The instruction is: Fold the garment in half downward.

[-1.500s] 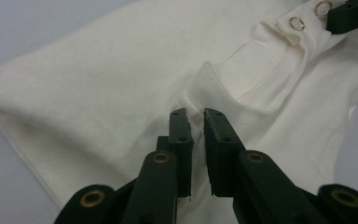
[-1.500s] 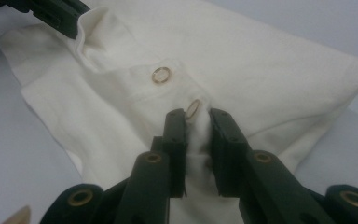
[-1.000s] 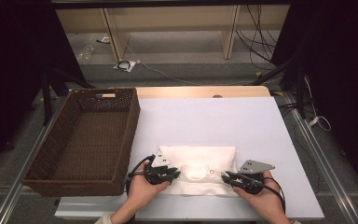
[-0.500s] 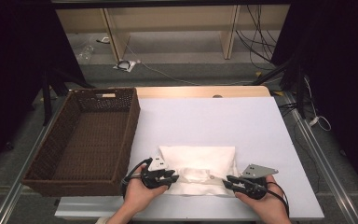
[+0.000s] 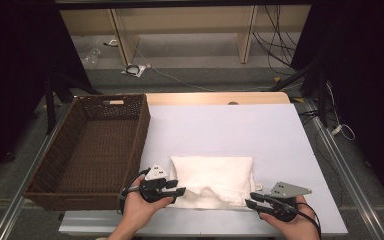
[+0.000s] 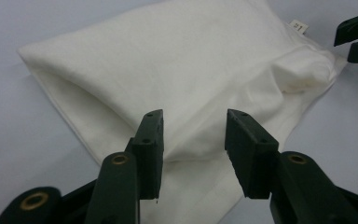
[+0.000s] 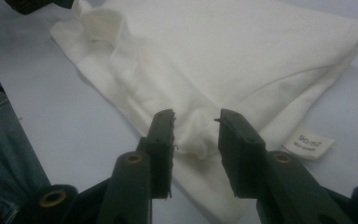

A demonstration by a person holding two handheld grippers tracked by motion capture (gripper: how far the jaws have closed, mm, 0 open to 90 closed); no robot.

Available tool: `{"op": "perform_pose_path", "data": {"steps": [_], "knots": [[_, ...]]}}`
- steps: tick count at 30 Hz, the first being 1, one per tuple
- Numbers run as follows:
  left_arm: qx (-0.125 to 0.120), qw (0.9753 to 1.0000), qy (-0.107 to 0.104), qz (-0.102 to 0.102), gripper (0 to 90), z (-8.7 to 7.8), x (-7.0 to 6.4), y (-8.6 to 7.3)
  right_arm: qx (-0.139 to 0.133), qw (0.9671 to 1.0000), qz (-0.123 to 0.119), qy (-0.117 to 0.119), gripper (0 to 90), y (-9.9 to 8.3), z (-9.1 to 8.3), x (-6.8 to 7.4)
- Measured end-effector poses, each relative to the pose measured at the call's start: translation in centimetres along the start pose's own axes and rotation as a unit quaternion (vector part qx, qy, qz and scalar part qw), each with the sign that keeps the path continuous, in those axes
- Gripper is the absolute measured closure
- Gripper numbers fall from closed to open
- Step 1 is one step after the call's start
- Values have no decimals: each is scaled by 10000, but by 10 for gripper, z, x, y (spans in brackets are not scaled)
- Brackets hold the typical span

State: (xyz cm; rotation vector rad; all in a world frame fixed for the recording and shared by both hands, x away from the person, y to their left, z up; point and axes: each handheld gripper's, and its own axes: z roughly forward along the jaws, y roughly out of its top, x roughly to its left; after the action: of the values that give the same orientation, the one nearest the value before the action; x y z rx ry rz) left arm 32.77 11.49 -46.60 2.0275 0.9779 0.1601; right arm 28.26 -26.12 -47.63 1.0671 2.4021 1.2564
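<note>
White folded cloth (image 5: 212, 180), table centre. Left gripper (image 5: 179, 189) at 9 o'clock, right gripper (image 5: 250, 202) at 4 o'clock: jaws parted, nothing gripped.

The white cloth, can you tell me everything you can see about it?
The cloth is white, soft-looking fabric, folded into a rough rectangle. It lies flat on the pale table, near the front edge and right of the basket. Its far side is smooth; its near edge is rumpled, with loose layers showing. A small printed tag sticks out at one near corner. The left claw and right claw both sit open at that near edge, one at each end, with folds of cloth between the jaws.
</note>
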Motion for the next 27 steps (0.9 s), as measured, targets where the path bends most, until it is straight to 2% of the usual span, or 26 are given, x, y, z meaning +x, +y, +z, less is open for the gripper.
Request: {"op": "perform_pose_path", "data": {"steps": [3,5,7,11,14,16,17,20,23,24,27], "knots": [[8,9999,-58,-146,563,3,1,2,-185,9998,43,-107,685,3,-6,-5],[-50,9997,-36,-249,559,4,2,5,-108,9998,80,-166,686,5,-6,-9],[-51,9997,9,-254,558,5,3,8,-54,9997,170,-161,684,6,-1,-12],[203,9992,21,-347,556,17,4,6,160,9995,262,-120,671,10,11,-13],[494,9983,-137,-279,560,26,1,1,403,9986,323,-59,668,12,19,-12],[558,9979,-282,-174,585,28,0,0,507,9980,373,-55,670,10,23,-10],[571,9979,-285,-129,599,28,0,0,537,9980,325,-26,677,9,24,-9],[627,9978,-183,89,662,28,-1,-1,586,9976,369,-34,726,8,23,-9],[646,9975,-60,280,726,30,-4,-2,578,9976,377,20,823,7,24,-9],[662,9973,-35,322,756,30,-4,-2,596,9977,311,3,861,7,23,-8],[636,9976,-16,277,887,31,-5,-4,606,9979,206,-44,888,9,22,-6]]}}
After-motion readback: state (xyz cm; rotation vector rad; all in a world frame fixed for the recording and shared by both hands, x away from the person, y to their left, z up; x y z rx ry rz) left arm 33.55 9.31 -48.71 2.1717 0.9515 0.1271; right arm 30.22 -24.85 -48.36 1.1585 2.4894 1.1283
